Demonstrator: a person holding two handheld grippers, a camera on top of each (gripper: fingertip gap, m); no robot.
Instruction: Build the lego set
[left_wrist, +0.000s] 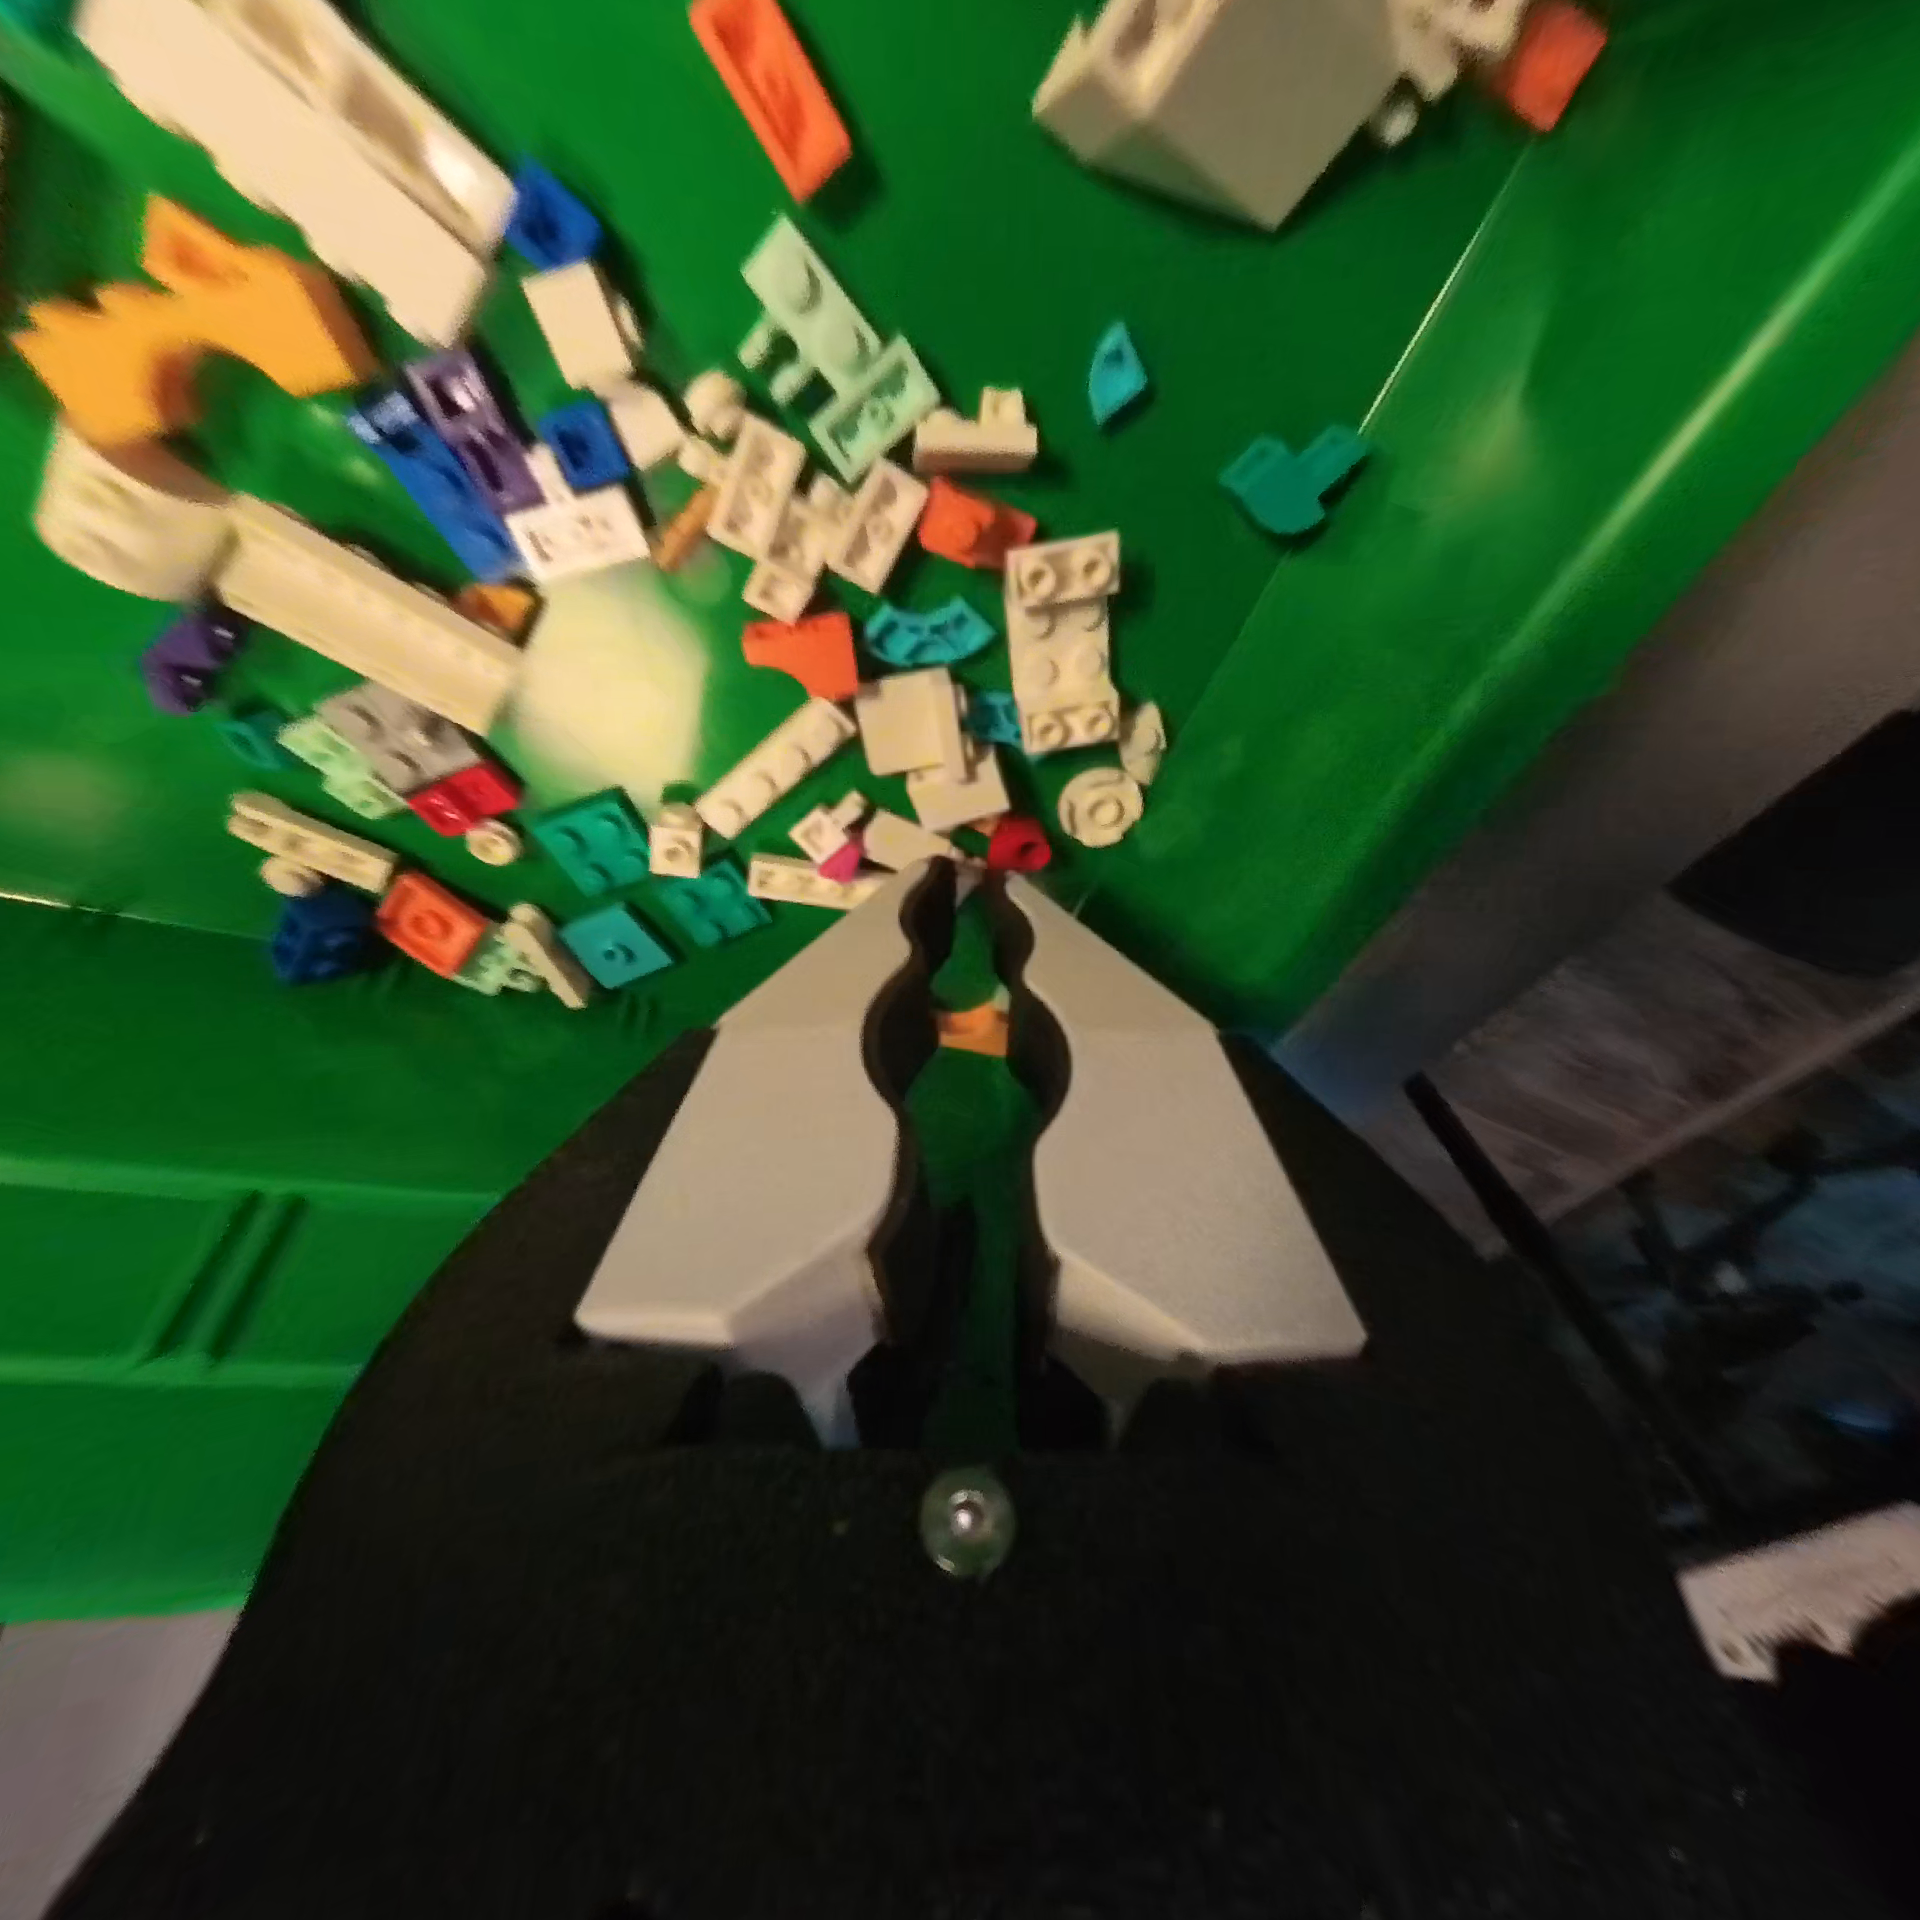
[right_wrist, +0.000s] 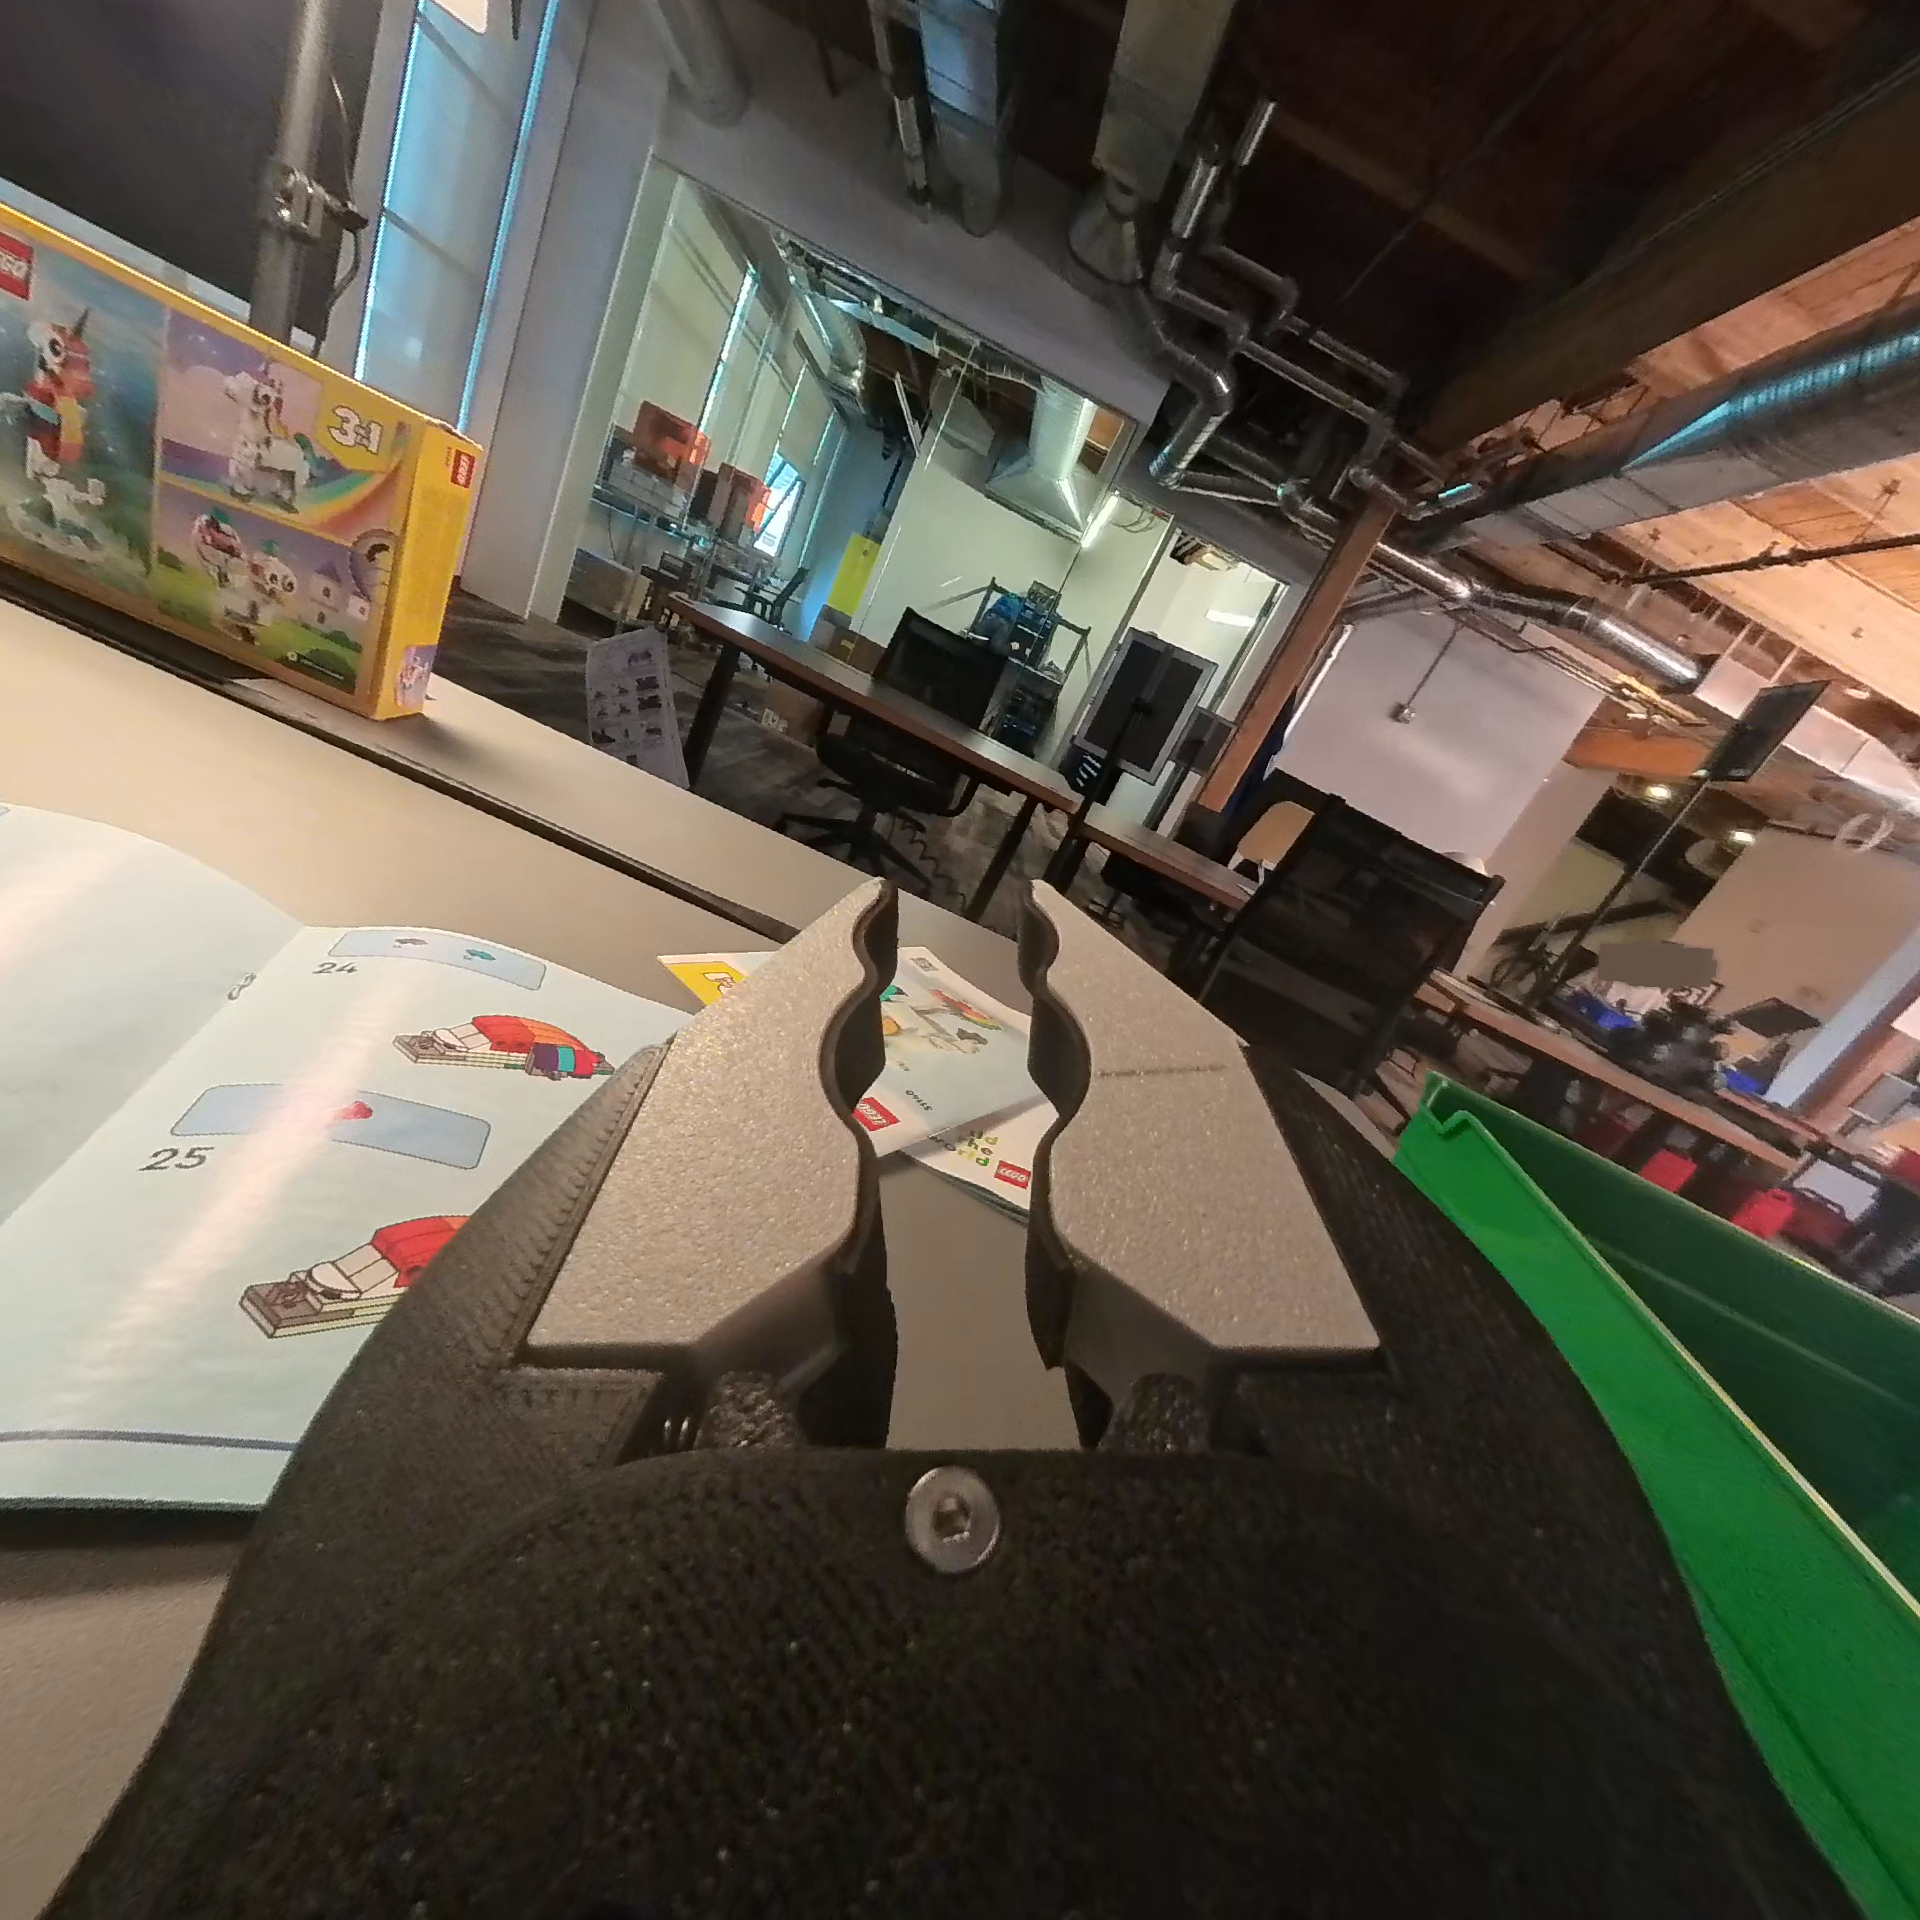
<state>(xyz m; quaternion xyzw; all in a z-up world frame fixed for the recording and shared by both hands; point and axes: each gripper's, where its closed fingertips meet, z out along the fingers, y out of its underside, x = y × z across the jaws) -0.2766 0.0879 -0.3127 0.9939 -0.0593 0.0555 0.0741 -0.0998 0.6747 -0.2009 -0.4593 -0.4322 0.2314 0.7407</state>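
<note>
The left gripper (left_wrist: 971, 868), jaws nearly pressed together, hangs just short of the red brick (left_wrist: 1018, 842); the right gripper (right_wrist: 956, 904), jaws spread, is outside the green bin (right_wrist: 1662, 1455).

A bright green bin (left_wrist: 1558, 436) held loose bricks (left_wrist: 831, 623) in white, cream, orange, teal, mint, blue, purple and red, with one large yellow-orange piece (left_wrist: 197, 322) among them. The left gripper (left_wrist: 971, 868) had pale grey fingers on a black textured body. The right gripper (right_wrist: 956, 904) showed the same grey and black. Beside it lay an open instruction booklet (right_wrist: 208, 1091) with light blue pages and red, white and tan drawings. A yellow box (right_wrist: 208, 468) with pastel pictures stood on the dull grey table (right_wrist: 312, 769).
</note>
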